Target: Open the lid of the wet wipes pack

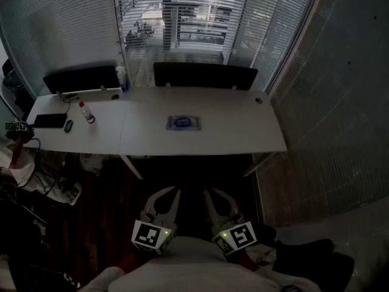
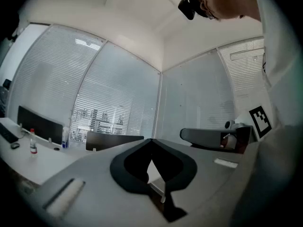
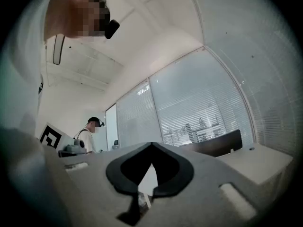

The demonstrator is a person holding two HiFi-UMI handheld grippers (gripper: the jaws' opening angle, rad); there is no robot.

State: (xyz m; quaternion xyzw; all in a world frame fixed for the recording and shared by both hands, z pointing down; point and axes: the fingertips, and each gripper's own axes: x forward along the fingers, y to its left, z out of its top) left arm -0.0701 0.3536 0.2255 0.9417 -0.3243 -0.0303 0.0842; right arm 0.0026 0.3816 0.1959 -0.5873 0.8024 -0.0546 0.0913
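The wet wipes pack (image 1: 183,123) lies flat in the middle of the white table (image 1: 243,129), its bluish lid down. It is far ahead of both grippers, which I hold level and close to my body, well short of the table's front edge. The left gripper (image 1: 171,193) has its jaws meeting at the tips with nothing between them, as its own view shows (image 2: 151,141). The right gripper (image 1: 212,194) is shut and empty too (image 3: 151,144). Neither gripper view shows the pack.
A small bottle with a red cap (image 1: 87,112), a dark keyboard (image 1: 50,121) and a mouse (image 1: 68,125) sit at the table's left end. Two dark screens (image 1: 203,75) stand along its far edge before blinds. Another person (image 3: 90,135) stands off to the side.
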